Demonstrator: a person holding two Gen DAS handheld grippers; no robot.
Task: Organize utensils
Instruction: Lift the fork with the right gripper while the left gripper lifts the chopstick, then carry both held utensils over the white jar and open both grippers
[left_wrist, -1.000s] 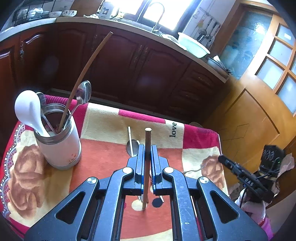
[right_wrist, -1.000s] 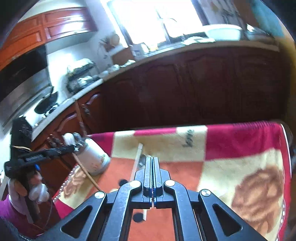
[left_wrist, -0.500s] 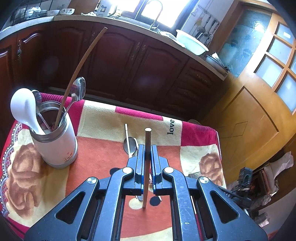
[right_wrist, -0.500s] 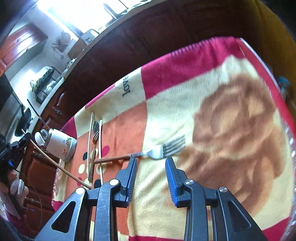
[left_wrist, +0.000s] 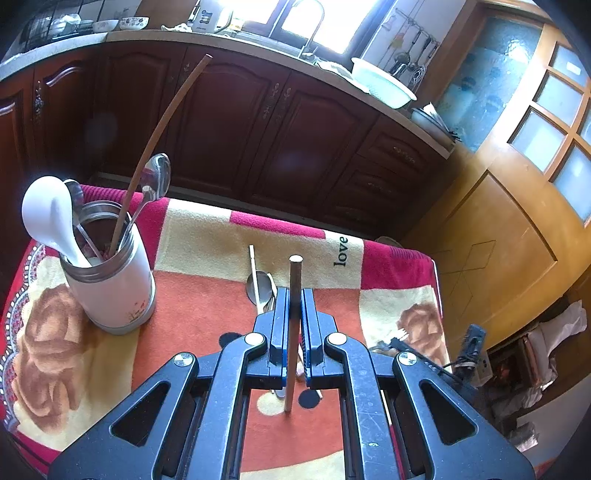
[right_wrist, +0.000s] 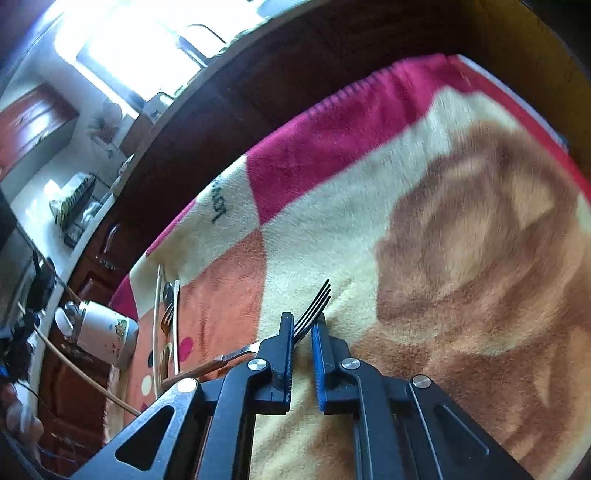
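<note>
My left gripper (left_wrist: 294, 299) is shut on a wooden chopstick (left_wrist: 295, 273) that stands upright between its pads above the blanket. To the left stands the white utensil holder (left_wrist: 110, 291), which holds a white spoon (left_wrist: 48, 214), metal spoons and a long chopstick (left_wrist: 162, 122). In the right wrist view my right gripper (right_wrist: 303, 328) is low on the blanket. Its jaws are closing on a fork (right_wrist: 314, 302) with a wooden handle. The fork's head sits pinched between the pads, and its tines stick out past the fingertips.
A loose metal spoon (left_wrist: 258, 284) and a pale chopstick (left_wrist: 252, 258) lie on the flowered blanket (left_wrist: 207, 240) ahead of my left gripper. More cutlery (right_wrist: 167, 317) lies beside them. Dark kitchen cabinets (left_wrist: 258, 129) rise behind the table, and a wooden door stands at the right.
My right gripper came down to the blanket, rolled, opened over the fork and closed in on its head. My left gripper kept still with the chopstick.
</note>
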